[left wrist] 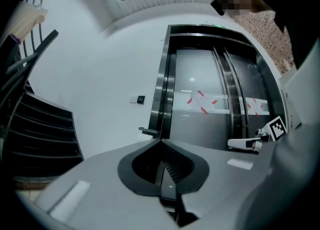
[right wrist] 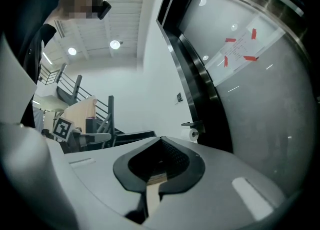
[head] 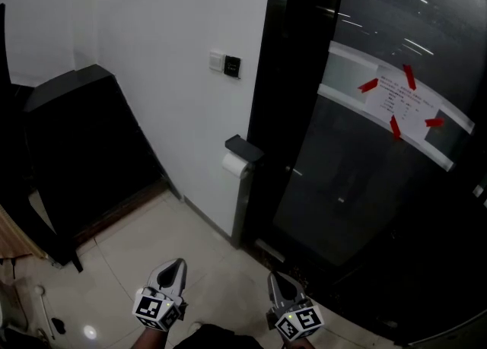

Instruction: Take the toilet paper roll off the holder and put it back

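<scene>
Two empty tools, the left tool [head: 176, 264] and the right tool [head: 274, 279], are pressed together, well apart from the dark grey wall holder [head: 243, 147] where the white toilet paper roll [head: 234, 163] hangs, so step close and spread one first.

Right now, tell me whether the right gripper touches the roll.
Apart. The head view shows the right gripper low down, with a stretch of floor between it and the roll on its holder.
</scene>
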A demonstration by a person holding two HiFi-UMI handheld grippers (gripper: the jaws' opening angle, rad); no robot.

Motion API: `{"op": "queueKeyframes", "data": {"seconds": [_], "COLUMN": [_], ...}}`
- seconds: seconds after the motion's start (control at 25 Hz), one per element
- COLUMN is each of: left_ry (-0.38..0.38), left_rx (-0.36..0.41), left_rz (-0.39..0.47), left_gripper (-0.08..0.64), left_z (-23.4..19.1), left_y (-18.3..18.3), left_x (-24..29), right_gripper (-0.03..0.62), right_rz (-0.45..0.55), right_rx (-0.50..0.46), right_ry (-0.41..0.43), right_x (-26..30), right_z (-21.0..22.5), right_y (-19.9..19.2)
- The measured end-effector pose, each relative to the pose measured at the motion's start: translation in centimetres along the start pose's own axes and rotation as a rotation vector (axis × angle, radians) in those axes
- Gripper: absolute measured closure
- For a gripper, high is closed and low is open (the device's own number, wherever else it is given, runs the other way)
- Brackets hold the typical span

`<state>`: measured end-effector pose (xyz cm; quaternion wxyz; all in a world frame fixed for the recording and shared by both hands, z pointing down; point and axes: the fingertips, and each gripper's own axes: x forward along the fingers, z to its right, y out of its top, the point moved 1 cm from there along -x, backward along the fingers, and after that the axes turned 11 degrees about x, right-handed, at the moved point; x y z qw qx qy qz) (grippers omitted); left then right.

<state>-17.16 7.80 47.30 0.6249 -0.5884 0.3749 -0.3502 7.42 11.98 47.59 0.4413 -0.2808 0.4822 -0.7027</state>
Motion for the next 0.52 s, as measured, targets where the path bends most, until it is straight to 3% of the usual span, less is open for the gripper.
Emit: {"op": "queueKeyframes", "data": {"seconds": [0.52], "left_ry": [-0.006], "left_rx": [-0.028], "left_rz": [-0.02], "left_gripper": [0.558], "left_z": [0.3], "left_y": [-0.5], "left_x": [0.4], "right_gripper": [0.581], "right_rz": [-0.024], "right_rx": [0.003], "right_ry": [-0.002], "right_x": [-0.5], "right_z": [0.1], "right_y": [-0.9]}}
